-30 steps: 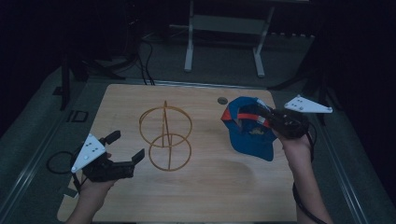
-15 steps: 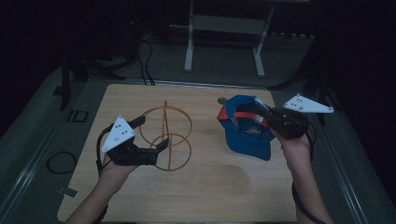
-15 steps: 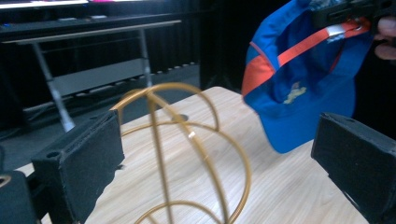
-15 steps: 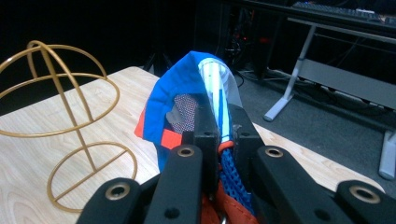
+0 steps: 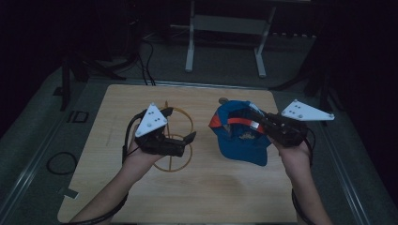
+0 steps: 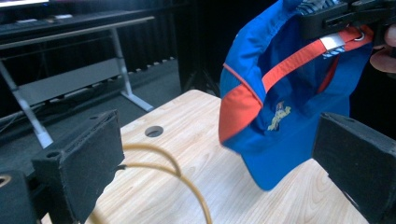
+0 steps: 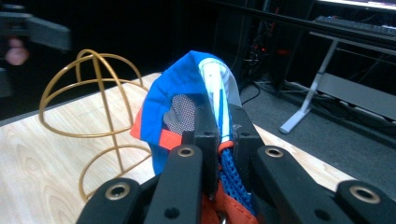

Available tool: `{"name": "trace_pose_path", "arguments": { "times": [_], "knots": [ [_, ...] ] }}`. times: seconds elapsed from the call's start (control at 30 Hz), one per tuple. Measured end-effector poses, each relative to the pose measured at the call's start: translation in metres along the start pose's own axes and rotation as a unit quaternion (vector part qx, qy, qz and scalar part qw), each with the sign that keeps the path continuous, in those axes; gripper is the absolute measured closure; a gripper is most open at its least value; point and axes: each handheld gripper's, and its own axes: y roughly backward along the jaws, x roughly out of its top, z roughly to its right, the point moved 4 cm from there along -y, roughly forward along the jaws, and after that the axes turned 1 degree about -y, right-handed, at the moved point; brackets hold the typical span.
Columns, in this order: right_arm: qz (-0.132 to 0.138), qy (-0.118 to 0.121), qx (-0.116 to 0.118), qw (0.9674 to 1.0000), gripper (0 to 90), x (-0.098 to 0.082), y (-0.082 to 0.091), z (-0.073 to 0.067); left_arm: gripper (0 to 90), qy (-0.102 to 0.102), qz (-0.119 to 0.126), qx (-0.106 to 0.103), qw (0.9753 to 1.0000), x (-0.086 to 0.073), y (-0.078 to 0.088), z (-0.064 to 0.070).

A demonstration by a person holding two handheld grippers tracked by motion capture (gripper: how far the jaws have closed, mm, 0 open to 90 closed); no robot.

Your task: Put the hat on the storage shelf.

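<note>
Blue baseball cap (image 5: 241, 133) is pinched by its back edge in your right tongs (image 7: 219, 135); left tongs (image 5: 180, 125) gape wide beside the gold wire hat stand (image 5: 174, 140), so you might knock it over.

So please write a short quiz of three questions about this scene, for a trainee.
1. True or false: the right tongs are shut on the blue cap.
2. Which stands nearest the left tongs? A) the gold wire stand B) a mug C) a book
3. Fill in: the left tongs' jaws are ____.

Key: 1 true, the rear edge of the cap is pinched between the jaws. 2 A. 3 open, with nothing gripped between them.
</note>
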Motion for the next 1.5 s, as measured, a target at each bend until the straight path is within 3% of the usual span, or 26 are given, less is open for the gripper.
{"name": "trace_pose_path", "arguments": {
  "times": [0.13, 0.23, 0.37, 0.63, 0.8, 0.93, 1.03, 1.13, 1.2, 1.37, 1.5],
  "knots": [
    [0.001, 0.001, 0.012, 0.9999, 84.5, -0.001, 0.001, -0.006, 5.0, -0.006, -0.009, -0.016, 0.9998, 0.009, -0.015, 0.004],
    [-0.001, 0.006, 0.014, 0.9999, 84.5, -0.002, 0.002, -0.01, 5.9, -0.017, -0.011, -0.017, 0.9997, 0.016, -0.026, 0.007],
    [-0.001, 0.006, 0.016, 0.9999, 84.5, -0.003, 0.003, -0.011, 6.2, -0.014, -0.011, -0.022, 0.9996, 0.025, -0.038, 0.012],
    [0.004, 0.007, 0.021, 0.9997, 84.4, -0.003, 0.005, -0.014, 16.8, -0.031, -0.026, -0.028, 0.9988, 0.035, -0.064, 0.023],
    [0.013, 0.007, 0.026, 0.9995, 84.5, -0.002, 0.007, -0.017, 25.3, -0.032, -0.045, -0.047, 0.9973, 0.034, -0.08, 0.029],
    [0.014, 0.013, 0.03, 0.9994, 84.4, -0.001, 0.01, -0.021, 32.8, -0.027, -0.042, -0.047, 0.9977, 0.034, -0.085, 0.031],
    [0.017, 0.014, 0.035, 0.9991, 84.4, 0.0, 0.012, -0.023, 34.0, -0.034, -0.056, -0.044, 0.9969, 0.034, -0.088, 0.031],
    [0.019, 0.018, 0.038, 0.9989, 84.4, 0.001, 0.014, -0.025, 36.4, -0.025, -0.059, -0.05, 0.9967, 0.035, -0.091, 0.032],
    [0.019, 0.019, 0.038, 0.9989, 84.4, 0.001, 0.013, -0.027, 43.5, -0.029, -0.066, -0.053, 0.996, 0.034, -0.094, 0.034],
    [0.017, 0.021, 0.043, 0.9987, 84.4, 0.0, 0.012, -0.03, 56.8, -0.04, -0.097, -0.037, 0.9938, 0.029, -0.104, 0.038],
    [0.013, 0.022, 0.044, 0.9987, 84.4, -0.004, 0.01, -0.031, 77.2, -0.063, -0.1, -0.036, 0.9923, 0.029, -0.106, 0.039]
  ]
}}
